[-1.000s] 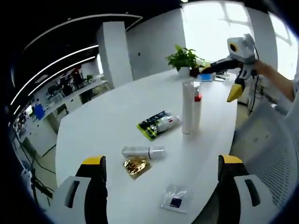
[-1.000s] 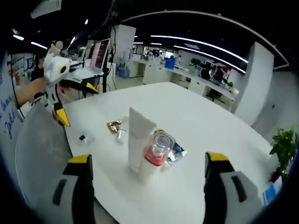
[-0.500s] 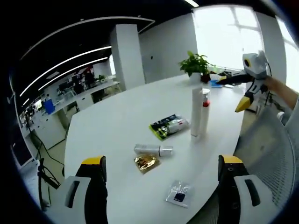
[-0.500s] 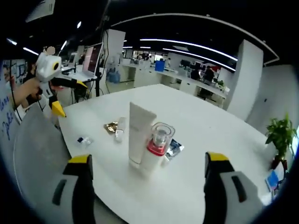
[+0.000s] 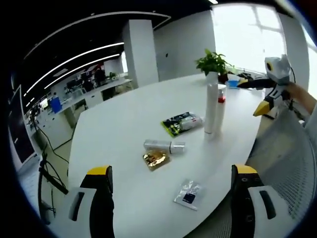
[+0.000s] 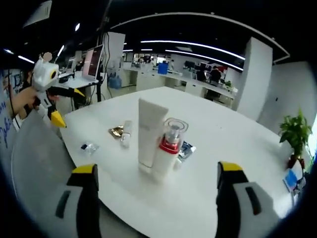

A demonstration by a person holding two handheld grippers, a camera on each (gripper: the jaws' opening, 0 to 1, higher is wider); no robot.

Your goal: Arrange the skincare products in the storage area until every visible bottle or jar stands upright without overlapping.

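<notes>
Both grippers have pulled back a bit – left gripper [image 5: 171, 198] and right gripper [image 6: 156, 198] fingers apart, empty. White tube [image 6: 150, 131] and pump bottle [image 6: 168, 148] stand upright ahead; small bottle [image 5: 164, 146] lies flat ahead on the bench [image 5: 124, 124] – needs standing up.

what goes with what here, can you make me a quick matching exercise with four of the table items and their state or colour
Things:
1. white tube
2. pump bottle
3. clear bottle
4. gold sachet

States:
A. lying on its side on the table
B. flat, shiny foil
C. standing, tallest item
D. standing, red collar under a clear cap

Pairs: 1-C, 2-D, 3-A, 4-B
</notes>
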